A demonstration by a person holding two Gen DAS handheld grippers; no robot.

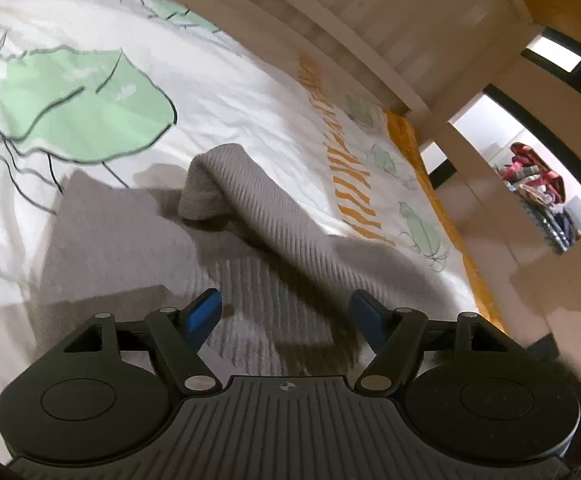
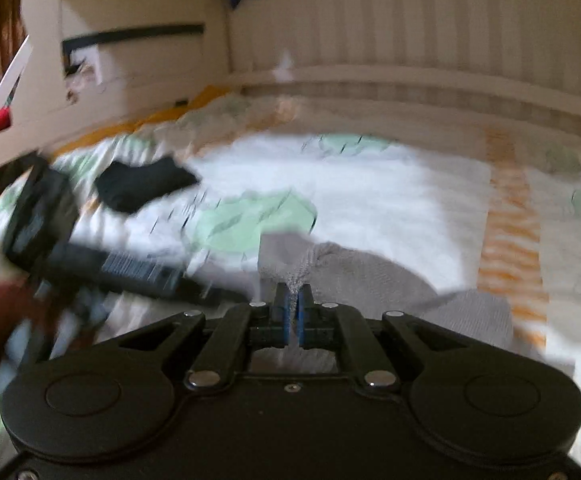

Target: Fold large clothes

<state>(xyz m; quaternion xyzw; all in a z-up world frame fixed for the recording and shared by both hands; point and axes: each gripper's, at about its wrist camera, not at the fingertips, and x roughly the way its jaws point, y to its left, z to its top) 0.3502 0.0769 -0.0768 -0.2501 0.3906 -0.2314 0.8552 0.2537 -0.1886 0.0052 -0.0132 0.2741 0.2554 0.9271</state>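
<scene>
A grey ribbed knit garment (image 1: pixel 250 216) lies partly folded on a white bedspread (image 1: pixel 218 92) with green leaf prints. A sleeve or edge of it arches up off the bed. My left gripper (image 1: pixel 284 312) is open and empty just above the garment's near part. In the right wrist view my right gripper (image 2: pixel 293 300) is shut on a pinch of the grey garment (image 2: pixel 354 272) and holds it lifted above the bedspread (image 2: pixel 390 196). The right view is blurred by motion.
A white slatted bed frame (image 1: pixel 370 12) borders the bed's far side, and it also shows in the right wrist view (image 2: pixel 410 40). A black cloth (image 2: pixel 142 188) and a dark flat device (image 2: pixel 90 256) lie at the left of the bed. An orange stripe (image 1: pixel 350 184) runs near the bed edge.
</scene>
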